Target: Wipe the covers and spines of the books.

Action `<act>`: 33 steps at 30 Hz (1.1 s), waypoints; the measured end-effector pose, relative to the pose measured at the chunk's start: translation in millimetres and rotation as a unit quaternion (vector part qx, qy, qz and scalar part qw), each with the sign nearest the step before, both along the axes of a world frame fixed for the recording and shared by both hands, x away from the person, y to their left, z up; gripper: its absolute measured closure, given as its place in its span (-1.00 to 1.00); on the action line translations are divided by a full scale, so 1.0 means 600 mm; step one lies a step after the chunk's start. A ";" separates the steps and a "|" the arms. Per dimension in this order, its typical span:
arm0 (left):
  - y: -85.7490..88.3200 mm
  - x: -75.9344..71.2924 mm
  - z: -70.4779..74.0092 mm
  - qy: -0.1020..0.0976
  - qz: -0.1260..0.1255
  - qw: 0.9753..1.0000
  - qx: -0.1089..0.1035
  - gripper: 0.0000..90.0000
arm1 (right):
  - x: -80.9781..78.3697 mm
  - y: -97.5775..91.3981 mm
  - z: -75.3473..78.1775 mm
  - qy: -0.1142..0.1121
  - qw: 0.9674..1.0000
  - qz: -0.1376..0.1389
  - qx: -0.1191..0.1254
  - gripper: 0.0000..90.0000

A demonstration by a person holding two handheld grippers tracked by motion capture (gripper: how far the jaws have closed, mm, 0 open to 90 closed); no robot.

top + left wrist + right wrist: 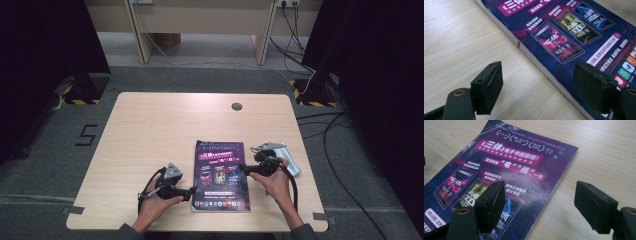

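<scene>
purple magazine [220, 175] flat on wooden table [150, 130], near the front edge, right of centre, closed, cover up, showing three small book pictures and pink banners. left gripper [192, 192] just beside the magazine's left edge near its lower corner, jaws wide apart, nothing between them but that edge and bare table in the left gripper view [536, 92]. right gripper [242, 169] at the magazine's right edge about mid-height, jaws spread over that edge in the right gripper view [539, 207], gripping nothing; crumpled pale cloth [292, 160] to the right of the magazine, just behind the right hand [275, 182].
</scene>
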State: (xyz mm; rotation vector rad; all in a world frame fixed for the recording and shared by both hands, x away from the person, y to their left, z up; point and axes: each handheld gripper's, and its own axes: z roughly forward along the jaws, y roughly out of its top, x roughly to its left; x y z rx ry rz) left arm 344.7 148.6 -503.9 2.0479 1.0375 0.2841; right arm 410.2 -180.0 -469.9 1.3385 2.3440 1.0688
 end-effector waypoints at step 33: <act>-0.043 0.017 -0.013 0.017 -0.038 0.999 0.004 -0.34 | 0.057 0.031 -0.054 0.052 0.998 -0.008 0.028 -0.45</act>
